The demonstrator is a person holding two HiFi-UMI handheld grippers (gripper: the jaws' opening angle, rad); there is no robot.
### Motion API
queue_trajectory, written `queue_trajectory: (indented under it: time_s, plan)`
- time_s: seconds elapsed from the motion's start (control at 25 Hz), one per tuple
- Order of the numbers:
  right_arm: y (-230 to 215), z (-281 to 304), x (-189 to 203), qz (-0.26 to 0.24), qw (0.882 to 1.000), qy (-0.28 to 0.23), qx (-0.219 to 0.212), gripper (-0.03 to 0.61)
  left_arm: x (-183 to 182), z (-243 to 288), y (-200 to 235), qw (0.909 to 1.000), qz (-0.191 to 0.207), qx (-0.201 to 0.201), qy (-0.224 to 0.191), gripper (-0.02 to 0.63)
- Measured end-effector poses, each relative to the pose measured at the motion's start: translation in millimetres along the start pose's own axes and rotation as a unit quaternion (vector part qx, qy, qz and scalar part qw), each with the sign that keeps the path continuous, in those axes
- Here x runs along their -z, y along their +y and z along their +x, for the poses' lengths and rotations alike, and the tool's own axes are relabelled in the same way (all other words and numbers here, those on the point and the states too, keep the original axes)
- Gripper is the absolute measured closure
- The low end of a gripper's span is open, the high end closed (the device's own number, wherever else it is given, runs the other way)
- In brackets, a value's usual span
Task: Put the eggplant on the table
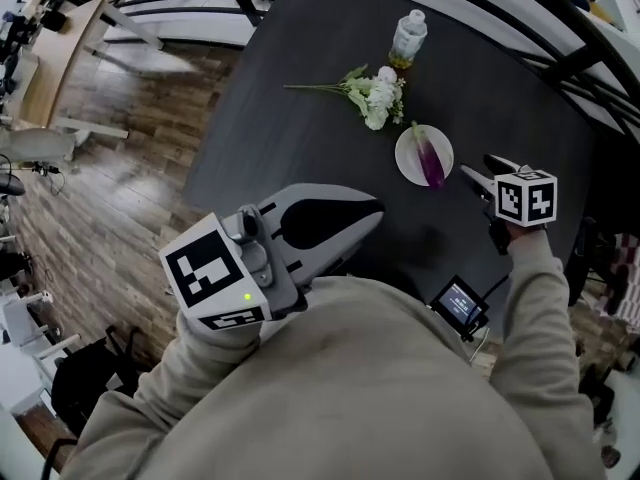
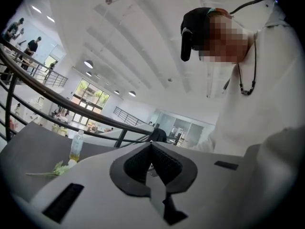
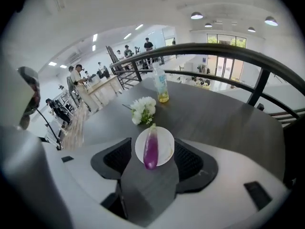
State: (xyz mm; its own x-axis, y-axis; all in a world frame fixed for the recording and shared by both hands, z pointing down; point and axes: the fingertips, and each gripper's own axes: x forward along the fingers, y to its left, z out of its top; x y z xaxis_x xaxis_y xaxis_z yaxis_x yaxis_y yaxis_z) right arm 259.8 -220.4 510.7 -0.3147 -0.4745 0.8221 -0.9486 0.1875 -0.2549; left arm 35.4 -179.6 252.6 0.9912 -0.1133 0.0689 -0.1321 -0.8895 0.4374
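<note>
Right gripper [image 1: 472, 178] is released and empty, its jaws spread, and points at the white plate [image 1: 408, 156] close ahead, where the purple eggplant [image 1: 431, 161] lies. That plate sits on the dark counter [image 1: 300, 128] near a white flower bunch [image 1: 376, 94] and a bottle [image 1: 407, 38]. Left gripper [image 1: 372, 213] is clenched on nothing — at the counter's near edge.

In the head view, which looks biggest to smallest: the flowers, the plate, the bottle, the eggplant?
1. flowers, stem included
2. plate
3. bottle, though it stands farther off and is seen from above, so its rank is unsure
4. eggplant
</note>
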Motion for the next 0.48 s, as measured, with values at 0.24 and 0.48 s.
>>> queue_trajectory:
  time_s: [0.24, 0.48]
  plan:
    - [20.2, -89.9, -15.4, 0.027, 0.993, -0.113, -0.024, 0.352, -17.3, 33.4, -13.5, 0.9971, 0.027, 0.070, 0.012, 0.609]
    - [60.0, -185.2, -49.7, 0.024, 0.960, -0.267, -0.078, 0.542, -27.2, 59.3, -25.7, 0.9920, 0.037, 0.119, 0.016, 0.609]
